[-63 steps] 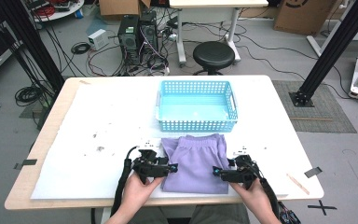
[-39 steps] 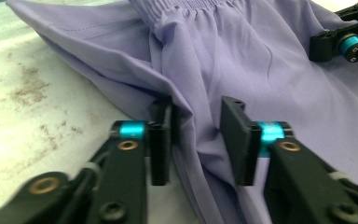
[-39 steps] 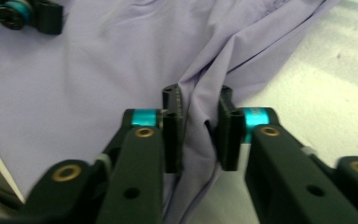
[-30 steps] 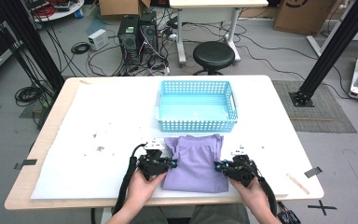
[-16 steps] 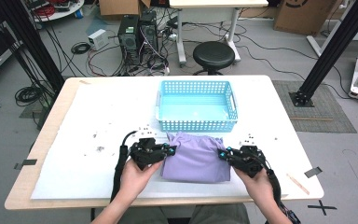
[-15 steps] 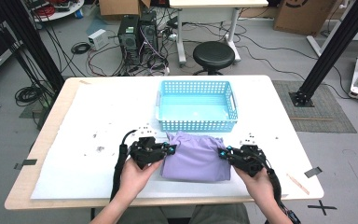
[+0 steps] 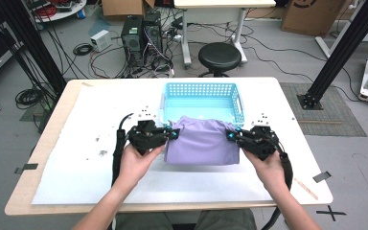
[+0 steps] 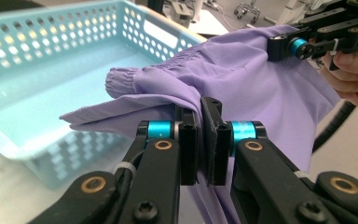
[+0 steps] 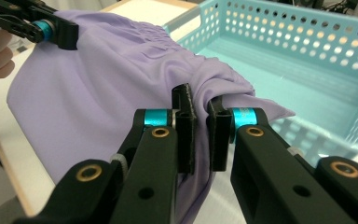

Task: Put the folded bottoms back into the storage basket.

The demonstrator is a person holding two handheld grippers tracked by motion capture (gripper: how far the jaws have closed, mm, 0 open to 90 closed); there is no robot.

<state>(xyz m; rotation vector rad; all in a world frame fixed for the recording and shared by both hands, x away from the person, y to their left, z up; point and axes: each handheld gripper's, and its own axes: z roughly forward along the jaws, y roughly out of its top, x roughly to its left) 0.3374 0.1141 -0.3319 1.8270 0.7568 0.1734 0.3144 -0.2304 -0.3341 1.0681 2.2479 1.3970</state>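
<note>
A folded purple cloth (image 7: 201,141) with a gathered elastic edge hangs stretched between my two grippers, lifted off the table. Its far edge reaches over the near wall of a light blue perforated basket (image 7: 202,91). My left gripper (image 7: 174,134) is shut on the cloth's left side (image 8: 242,84). My right gripper (image 7: 230,136) is shut on its right side (image 9: 107,70). In the left gripper view my own jaws (image 8: 200,122) pinch the fabric beside the basket (image 8: 42,74), and the other gripper (image 8: 286,46) holds the far corner. The right gripper view has my jaws (image 9: 200,112) clamped on the cloth before the basket (image 9: 307,60).
A white sheet (image 7: 100,143) covers the wooden table (image 7: 19,203). The basket stands at the table's far middle. On the floor beyond are a black stool (image 7: 219,56), computer towers (image 7: 141,31) and cables. Black frame posts (image 7: 345,45) stand at both sides.
Both grippers closed on the cloth's sides, lifted it off the table and carried it away from the person. Its far edge now overlaps the basket's near wall.
</note>
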